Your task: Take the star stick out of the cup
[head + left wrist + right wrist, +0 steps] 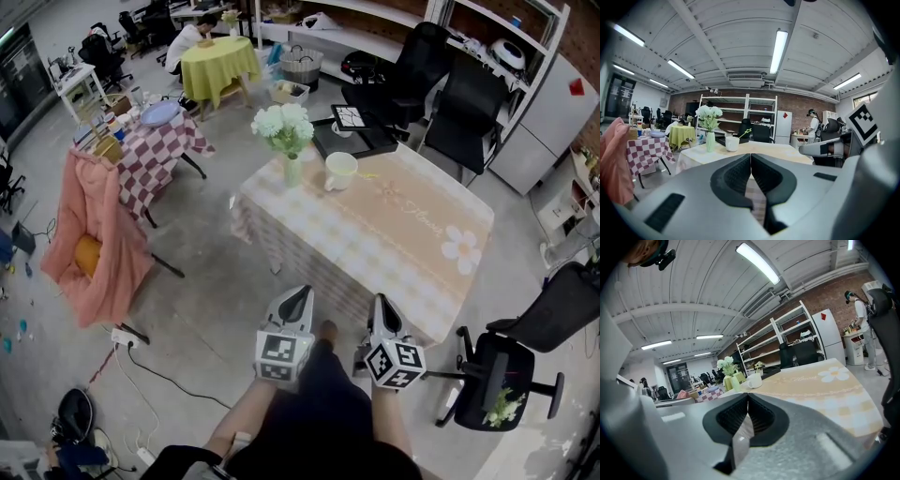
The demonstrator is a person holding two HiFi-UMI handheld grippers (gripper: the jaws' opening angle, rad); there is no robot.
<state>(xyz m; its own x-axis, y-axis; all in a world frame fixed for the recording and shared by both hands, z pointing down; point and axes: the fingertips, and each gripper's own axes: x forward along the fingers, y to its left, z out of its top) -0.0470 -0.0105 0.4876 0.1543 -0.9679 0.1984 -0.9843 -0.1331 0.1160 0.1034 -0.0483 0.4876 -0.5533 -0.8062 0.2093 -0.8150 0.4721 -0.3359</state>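
Standing in the cup (339, 172), the star stick (364, 174) leans out over the rim toward the right, so its long axis is tilted, not upright. In the left gripper view it points up and to the right from the cup, with the star at the top end. The cup is on the table (403, 244), at the side far from the person.

Seen from the cup, both grippers are well apart from it, across the cloth at the near edge. The left gripper (298, 292) and the right gripper (380, 302) are about equally far from the cup (I cannot say that one is clearly nearer). The free end of the stick leans to the side of the right gripper, so I judge that this one has the easier reach.

Both grippers are clenched on nothing: in each gripper view the two jaws meet in one line. The coming move, I think, needs a reach forward to the cup and then open jaws around the stick.

The count is one cup, one star stick, one vase (292, 169) just left of the cup, and two grippers.
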